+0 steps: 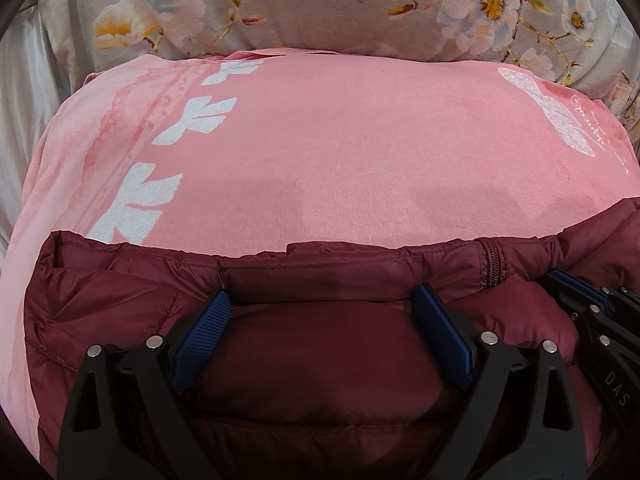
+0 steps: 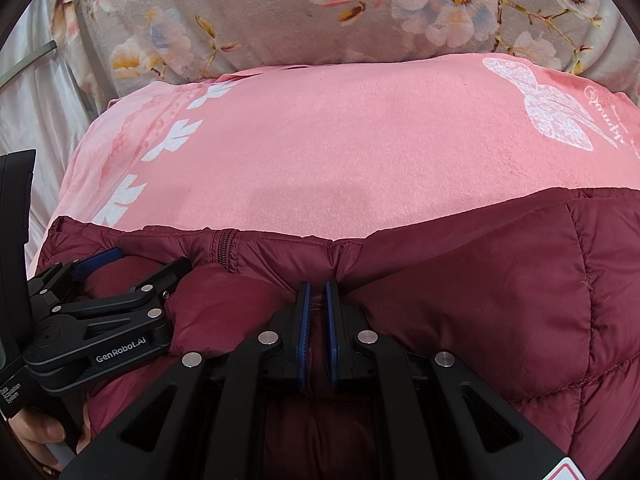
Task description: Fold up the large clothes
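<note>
The maroon puffer jacket (image 2: 460, 280) lay on a pink blanket (image 2: 340, 140) over the bed. The right gripper (image 2: 317, 292) had its fingers pinched on the jacket's edge; the left gripper (image 1: 320, 300) stood open over the fabric. It should probably grip before lifting evenly. No containers showed.

Light soft, even, moderately bright in both wrist views; source not in view. Pale sheen on the pink blanket (image 1: 340, 152) mid-surface. Dim shadow under the maroon jacket (image 1: 320, 360) folds near the bottom edge. Strong fisheye bulge; corners vignette black. Focus sharp centrally, softer toward the floral cover (image 2: 248, 20) rim.
</note>
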`<state>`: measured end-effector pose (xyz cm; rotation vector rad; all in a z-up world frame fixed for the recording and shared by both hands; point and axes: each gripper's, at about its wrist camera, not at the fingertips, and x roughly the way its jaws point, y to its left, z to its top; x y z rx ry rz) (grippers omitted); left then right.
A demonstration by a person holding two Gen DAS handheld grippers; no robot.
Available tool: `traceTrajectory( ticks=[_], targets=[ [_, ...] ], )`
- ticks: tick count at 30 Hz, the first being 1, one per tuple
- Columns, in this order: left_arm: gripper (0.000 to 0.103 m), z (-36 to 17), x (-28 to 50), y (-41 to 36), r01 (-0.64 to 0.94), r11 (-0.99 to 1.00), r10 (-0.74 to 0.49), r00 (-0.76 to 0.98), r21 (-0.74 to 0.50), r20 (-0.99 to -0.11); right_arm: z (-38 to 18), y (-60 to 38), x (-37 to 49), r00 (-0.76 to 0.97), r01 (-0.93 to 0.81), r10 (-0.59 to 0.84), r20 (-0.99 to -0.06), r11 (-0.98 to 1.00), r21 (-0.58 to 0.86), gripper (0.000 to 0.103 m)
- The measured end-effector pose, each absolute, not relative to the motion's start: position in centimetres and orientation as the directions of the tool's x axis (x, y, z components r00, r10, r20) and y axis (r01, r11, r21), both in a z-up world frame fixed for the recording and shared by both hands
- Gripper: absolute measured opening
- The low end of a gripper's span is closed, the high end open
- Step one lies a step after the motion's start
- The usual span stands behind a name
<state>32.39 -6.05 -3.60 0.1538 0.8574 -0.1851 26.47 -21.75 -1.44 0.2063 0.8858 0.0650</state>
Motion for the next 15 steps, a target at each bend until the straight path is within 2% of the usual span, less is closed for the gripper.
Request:
traceTrajectory(
  ticks=[8,14,15],
  targets=[
    [0.093,-3.5,32.6,-5.7,0.214,0.975,-0.091,0.641,0.063,-0.762,-1.4,-21.9,26.5,0.633,0.029,0.151,-0.759,0.975,0.218,0.005],
    [0.093,-3.3,32.2,-4.9,0.206,0.978,-0.110,0.630,0.029,-0.769,-0.9,-22.9,26.2,0.637,0.043,0.196,-0.746,0.957,0.287,0.007],
    [0.093,-2.9,31.6,-4.4,0.187,0.982,-0.103,0.629,0.022,-0.771,-0.4,-23.0,25.5,0.637,0.070,0.182,-0.749,0.954,0.292,0.011]
  ],
)
